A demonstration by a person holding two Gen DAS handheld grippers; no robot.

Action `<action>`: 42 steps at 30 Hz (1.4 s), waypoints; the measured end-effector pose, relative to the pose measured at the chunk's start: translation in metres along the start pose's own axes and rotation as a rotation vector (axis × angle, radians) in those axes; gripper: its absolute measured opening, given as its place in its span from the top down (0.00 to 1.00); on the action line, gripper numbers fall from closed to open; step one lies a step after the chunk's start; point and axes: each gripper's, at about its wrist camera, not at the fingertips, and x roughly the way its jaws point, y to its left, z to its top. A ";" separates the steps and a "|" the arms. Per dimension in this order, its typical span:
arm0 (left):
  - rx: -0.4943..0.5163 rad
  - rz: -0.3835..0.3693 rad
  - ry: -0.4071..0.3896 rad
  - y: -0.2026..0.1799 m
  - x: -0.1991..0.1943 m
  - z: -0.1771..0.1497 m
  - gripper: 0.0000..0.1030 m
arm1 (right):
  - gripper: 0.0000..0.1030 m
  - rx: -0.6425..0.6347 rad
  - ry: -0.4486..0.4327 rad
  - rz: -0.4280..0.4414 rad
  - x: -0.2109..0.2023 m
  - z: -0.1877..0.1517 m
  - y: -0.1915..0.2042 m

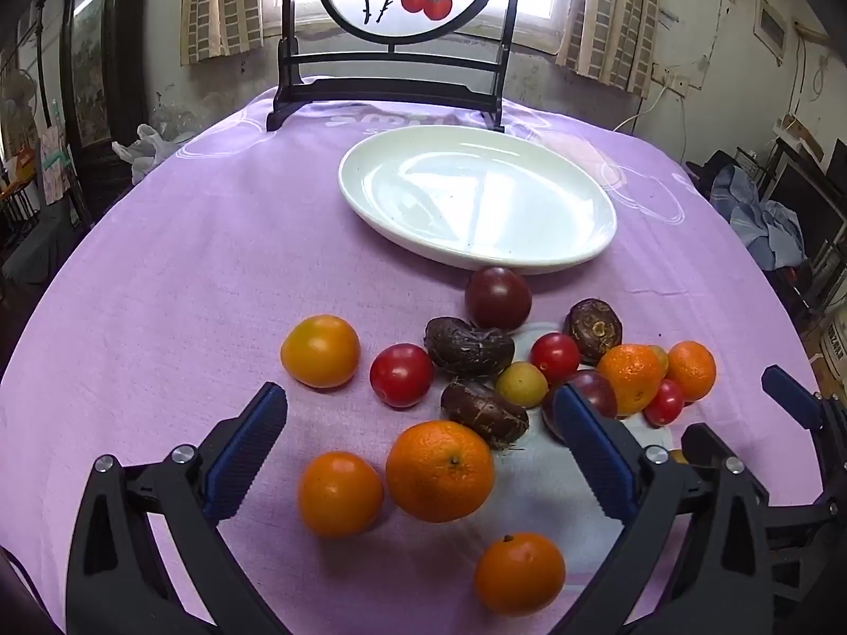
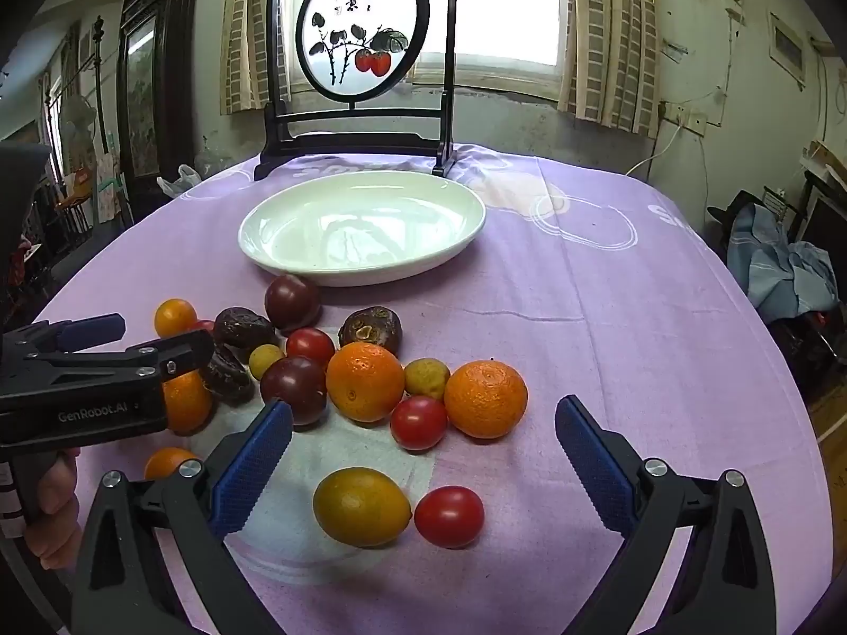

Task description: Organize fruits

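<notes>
Two hand-held grippers are shown angled down over a bench draped in a lilac cloth [image 2: 609,317]. All places are given relative to the white oval plate [image 2: 365,227], which stands empty at mid-bench.

Nearest the cameras, the left gripper [image 1: 423,450] and the right gripper [image 2: 423,455] are both held with jaws spread wide and nothing between the pads. Below the left jaws, on the near side of the plate, a large orange [image 1: 440,471] is seen with two smaller ones beside it. Below the right jaws lie a yellow-green citrus [image 2: 361,506] and a red tomato [image 2: 449,516], touching or nearly so.

Closer to the plate, the main heap of fruit is bunched: oranges, cherry tomatoes, wrinkled brown fruits (kind not clear) and a dark tomato [image 2: 292,302] just in front of the rim.

The fruits are judged light, round and apt to roll. The tomatoes are probably thin-skinned and easily bruised, so a gentle hold across the widest part is advised; the oranges are probably firmer.

Open cloth is left to the right of the plate, well clear of the bench edge. Behind the plate, a framed painted screen [image 2: 362,37] stands and limits reach beyond it.
</notes>
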 end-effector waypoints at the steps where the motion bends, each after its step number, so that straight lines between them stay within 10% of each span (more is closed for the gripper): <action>1: -0.001 -0.003 0.002 0.001 0.001 0.001 0.04 | 0.03 -0.003 0.000 -0.004 -0.002 -0.001 0.001; 42: 0.017 -0.003 -0.029 -0.003 -0.004 -0.003 0.04 | 0.03 -0.033 0.006 -0.010 -0.002 -0.001 0.007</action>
